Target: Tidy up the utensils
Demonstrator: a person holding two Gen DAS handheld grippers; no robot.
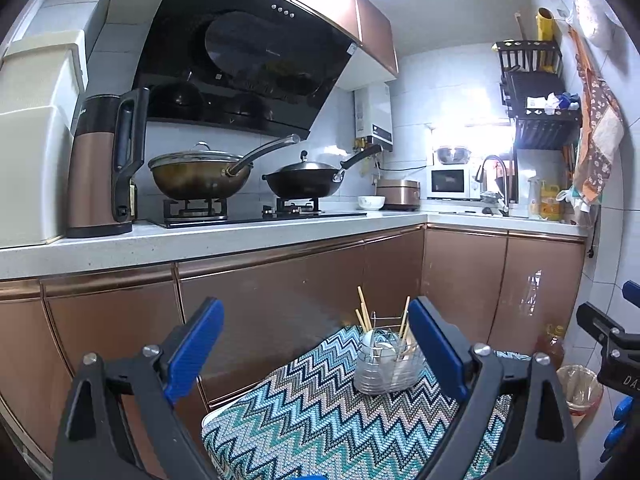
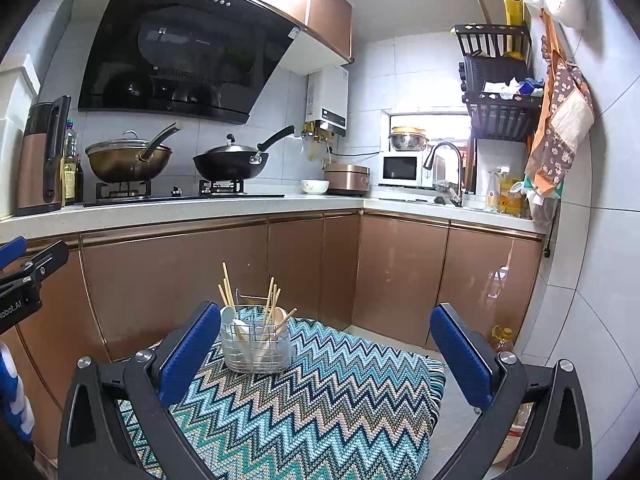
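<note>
Progress: looked nearly done | caddy (image 2: 256, 344) sat centre-left of frame on cloth (image 2: 320, 400), chopsticks (image 2: 229, 288) and spoons inside | we saw no loose utensils | left gripper (image 1: 316, 352) and right gripper (image 2: 326, 356) were both wide apart, empty

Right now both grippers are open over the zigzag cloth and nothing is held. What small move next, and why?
Probably ease the right gripper forward and left toward the wire utensil holder. The holder stands upright on the zigzag cloth with chopsticks and pale spoons in it, near the right gripper's left finger. The left gripper also hangs open and short of it. I see no loose utensils on the cloth.
</note>
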